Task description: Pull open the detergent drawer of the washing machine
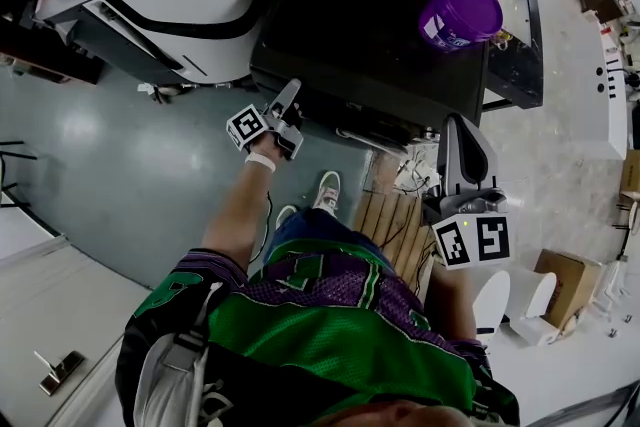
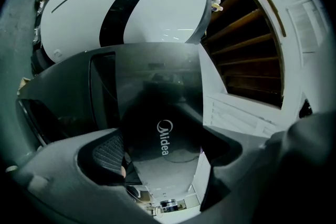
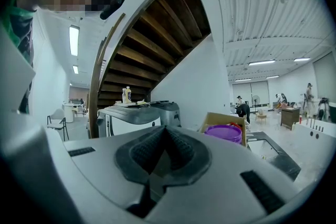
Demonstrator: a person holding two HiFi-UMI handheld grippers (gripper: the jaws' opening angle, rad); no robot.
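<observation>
Here left gripper (image 2: 163, 150) gapes at the murky washing machine (image 2: 157, 86); right gripper (image 3: 164, 139) pressed together.

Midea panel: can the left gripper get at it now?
Likely yes: the left gripper is open, its fingers either side of the Midea panel, with nothing seen in the way.

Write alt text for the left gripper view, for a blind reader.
The left tongs stand wide open, framing the dark glossy panel of a Midea washing machine without gripping it. Behind it sits a white appliance with a black stripe, and the underside of a wooden staircase rises at right.
</observation>
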